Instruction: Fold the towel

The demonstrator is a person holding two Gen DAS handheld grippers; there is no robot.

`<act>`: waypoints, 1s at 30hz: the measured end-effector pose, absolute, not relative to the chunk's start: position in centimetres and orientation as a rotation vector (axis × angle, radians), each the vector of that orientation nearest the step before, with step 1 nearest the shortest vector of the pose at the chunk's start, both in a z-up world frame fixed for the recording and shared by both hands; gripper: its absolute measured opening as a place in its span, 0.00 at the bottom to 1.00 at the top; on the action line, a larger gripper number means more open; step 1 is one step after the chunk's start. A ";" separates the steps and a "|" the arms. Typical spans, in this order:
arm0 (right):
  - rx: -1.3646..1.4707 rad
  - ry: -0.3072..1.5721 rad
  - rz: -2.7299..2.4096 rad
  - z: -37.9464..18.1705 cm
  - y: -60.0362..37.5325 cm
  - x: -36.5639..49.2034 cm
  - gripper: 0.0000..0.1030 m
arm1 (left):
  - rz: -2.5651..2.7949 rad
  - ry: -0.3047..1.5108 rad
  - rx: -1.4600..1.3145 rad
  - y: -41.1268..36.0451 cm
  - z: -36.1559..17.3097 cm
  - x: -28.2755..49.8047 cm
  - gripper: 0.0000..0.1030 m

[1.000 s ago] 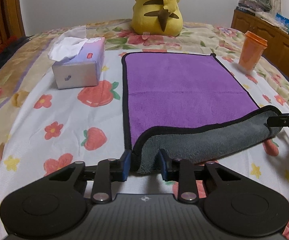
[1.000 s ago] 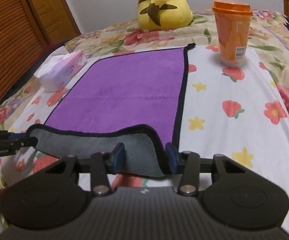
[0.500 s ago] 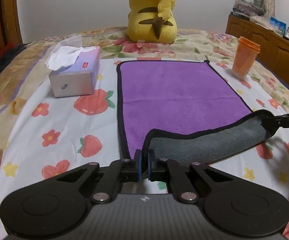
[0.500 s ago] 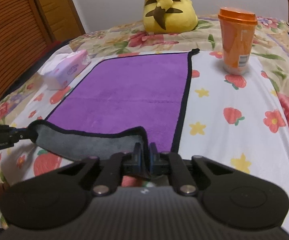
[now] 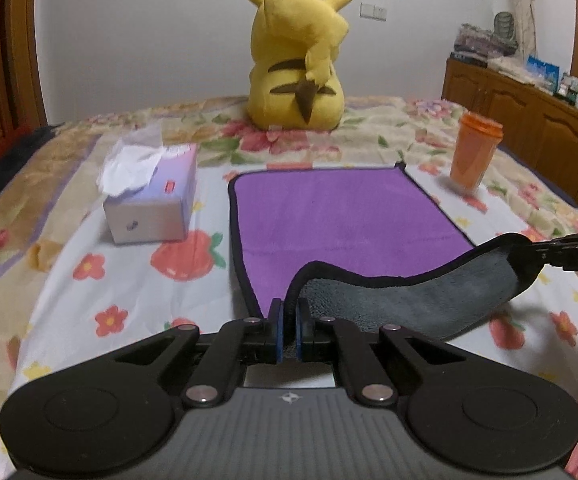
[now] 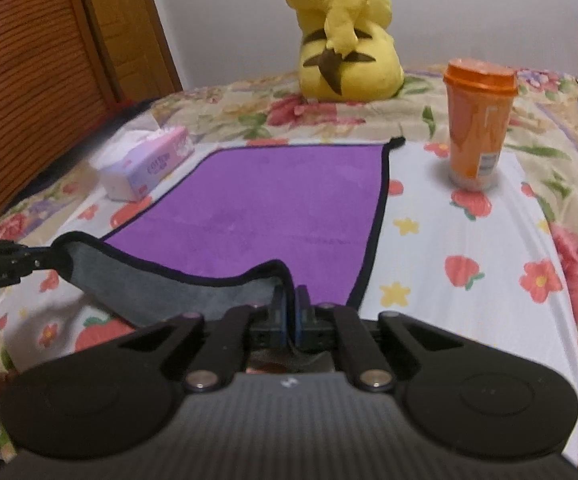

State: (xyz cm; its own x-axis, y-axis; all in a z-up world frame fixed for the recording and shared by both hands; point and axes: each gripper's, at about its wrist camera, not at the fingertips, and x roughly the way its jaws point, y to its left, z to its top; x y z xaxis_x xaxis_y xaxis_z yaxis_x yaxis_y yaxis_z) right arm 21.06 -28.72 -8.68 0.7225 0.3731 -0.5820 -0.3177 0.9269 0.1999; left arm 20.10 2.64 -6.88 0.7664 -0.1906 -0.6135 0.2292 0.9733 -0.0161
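A purple towel [image 5: 341, 216] with a black hem and grey underside lies on the bed; it also shows in the right wrist view [image 6: 273, 204]. My left gripper [image 5: 288, 320] is shut on the towel's near left corner. My right gripper [image 6: 290, 304] is shut on the near right corner. The near edge is lifted off the bed, and its grey underside [image 5: 417, 300] hangs between the two grippers. The right gripper also shows at the right edge of the left wrist view [image 5: 537, 249]; the left one shows at the left edge of the right wrist view [image 6: 37, 262].
A tissue box [image 5: 149, 204] stands left of the towel. An orange lidded cup [image 5: 473, 152] stands to its right. A yellow plush toy [image 5: 297, 64] sits beyond the towel's far edge. A wooden cabinet [image 5: 529, 120] runs along the right.
Both grippers closed on the towel's near corners and have raised them off the bed. The near edge now hangs higher between them.
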 end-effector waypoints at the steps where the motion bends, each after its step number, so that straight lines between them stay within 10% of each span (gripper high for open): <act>1: 0.091 0.654 0.381 -8.5 -28.8 21.1 0.05 | -0.226 0.649 0.061 2.6 -6.6 20.1 0.06; 30: 0.091 0.553 0.373 -7.9 -29.4 23.0 0.05 | -0.230 0.552 0.097 1.6 -5.3 22.5 0.06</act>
